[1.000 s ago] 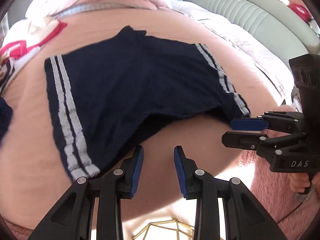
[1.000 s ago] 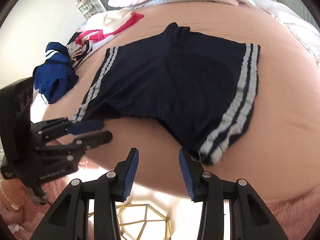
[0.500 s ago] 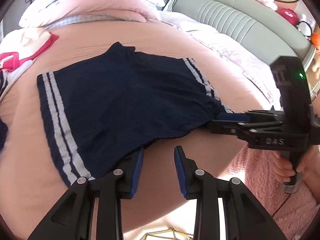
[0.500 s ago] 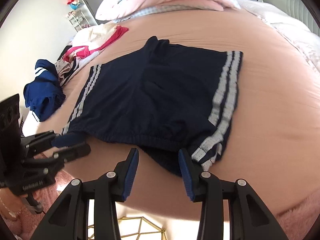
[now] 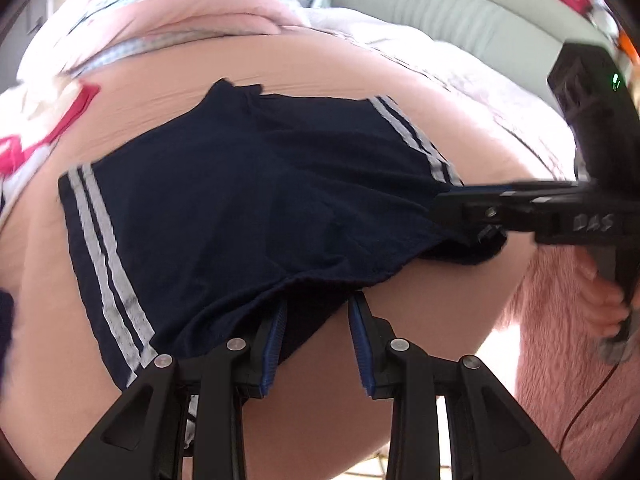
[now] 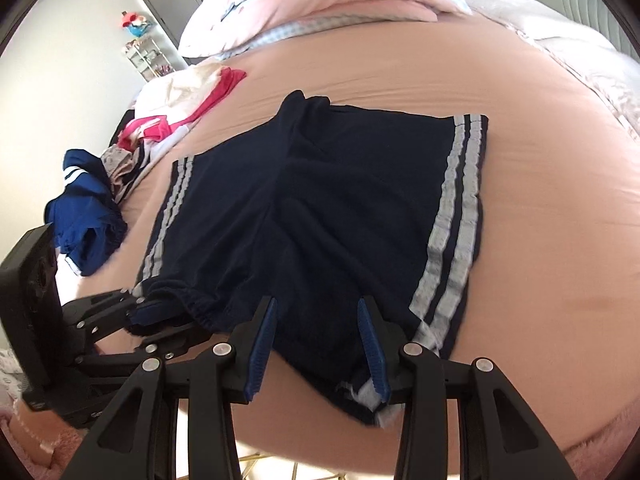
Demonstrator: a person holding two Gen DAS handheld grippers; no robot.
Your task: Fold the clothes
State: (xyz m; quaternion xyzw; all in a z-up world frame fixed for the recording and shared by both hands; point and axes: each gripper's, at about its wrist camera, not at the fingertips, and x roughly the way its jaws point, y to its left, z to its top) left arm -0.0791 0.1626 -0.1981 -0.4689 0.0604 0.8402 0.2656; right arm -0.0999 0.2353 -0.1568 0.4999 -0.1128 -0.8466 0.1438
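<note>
Dark navy shorts (image 5: 248,208) with white side stripes lie flat on the peach bed sheet (image 6: 540,240), waistband toward me. My left gripper (image 5: 318,336) is open, its blue pads astride the waistband near the left striped side, with cloth lying loosely between them. In the right wrist view the shorts (image 6: 320,208) fill the middle. There my right gripper (image 6: 318,340) is open over the waistband by the right stripes, and the left gripper (image 6: 156,320) sits at the other waist corner. The right gripper (image 5: 456,200) comes in from the right in the left wrist view.
A blue garment (image 6: 84,216) and white-and-red clothes (image 6: 192,96) are piled at the bed's left. Pillows (image 6: 320,4) lie at the far end, a grey headboard (image 5: 460,12) behind. A person's hand (image 5: 608,304) holds the right gripper above pink fluffy cloth (image 5: 560,360).
Both grippers have moved in from the bed's near edge onto the waistband. Cloth now lies between each pair of fingers, where before there was bare sheet.
</note>
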